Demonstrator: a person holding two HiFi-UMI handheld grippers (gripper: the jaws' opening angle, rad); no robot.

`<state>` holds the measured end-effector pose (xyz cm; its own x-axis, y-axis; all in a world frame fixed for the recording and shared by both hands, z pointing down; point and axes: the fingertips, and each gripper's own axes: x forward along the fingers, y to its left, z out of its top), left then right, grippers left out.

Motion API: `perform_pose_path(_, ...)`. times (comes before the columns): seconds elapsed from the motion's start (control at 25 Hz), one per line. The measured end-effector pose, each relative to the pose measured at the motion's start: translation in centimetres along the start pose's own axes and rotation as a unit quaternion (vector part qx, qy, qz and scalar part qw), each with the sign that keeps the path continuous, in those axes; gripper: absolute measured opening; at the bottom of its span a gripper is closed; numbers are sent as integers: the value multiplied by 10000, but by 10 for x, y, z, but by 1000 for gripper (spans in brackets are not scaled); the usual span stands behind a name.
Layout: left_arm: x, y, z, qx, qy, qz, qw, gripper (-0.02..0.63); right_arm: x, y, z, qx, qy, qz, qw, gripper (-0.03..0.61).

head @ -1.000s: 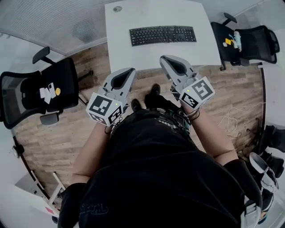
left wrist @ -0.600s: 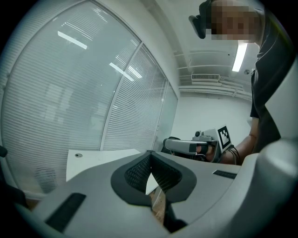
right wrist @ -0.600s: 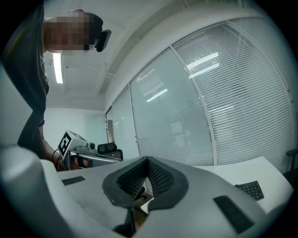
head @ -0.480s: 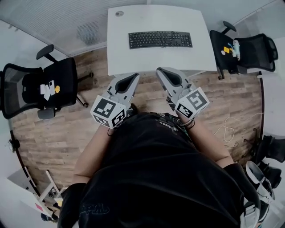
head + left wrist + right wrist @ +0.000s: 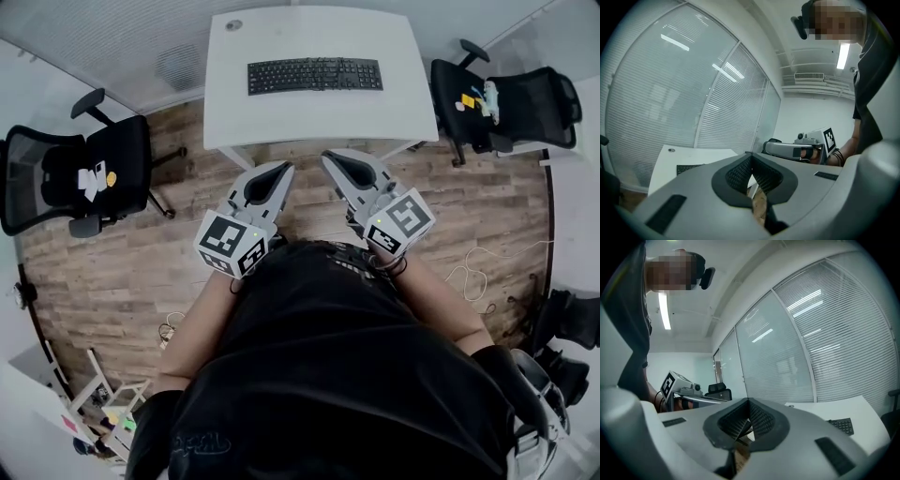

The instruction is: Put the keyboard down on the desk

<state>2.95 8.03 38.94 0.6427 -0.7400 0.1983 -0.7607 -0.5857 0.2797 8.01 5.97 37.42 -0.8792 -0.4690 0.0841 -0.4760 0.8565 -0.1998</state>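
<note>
A black keyboard [image 5: 315,75] lies flat on the white desk [image 5: 309,127], near its far side. Both grippers hover over the wooden floor, short of the desk's near edge and apart from the keyboard. My left gripper [image 5: 282,167] is shut with nothing in it, and my right gripper [image 5: 329,157] is shut and empty too. In the left gripper view the mesh pads meet at the left gripper's tip [image 5: 750,157], with the keyboard [image 5: 689,168] low at the left. The right gripper view shows the right gripper's closed tip [image 5: 749,401] and the keyboard's end [image 5: 841,424] at the right.
A black office chair [image 5: 84,173] with small items on its seat stands left of the desk. Another black chair [image 5: 506,98], also carrying items, stands to the right. A loose cable [image 5: 478,267] lies on the wooden floor at the right.
Both grippers have drawn back from the desk's near edge, and the person has stepped away. The keyboard stays flat on the desk. Both pairs of jaws remain closed.
</note>
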Motion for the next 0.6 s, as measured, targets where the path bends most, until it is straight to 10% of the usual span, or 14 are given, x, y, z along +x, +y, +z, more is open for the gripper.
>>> perform_pose_path(0.6,-8,-76,-35,-117,-74,261,9996,15,-68,41,-30,70,204,503,9985,23)
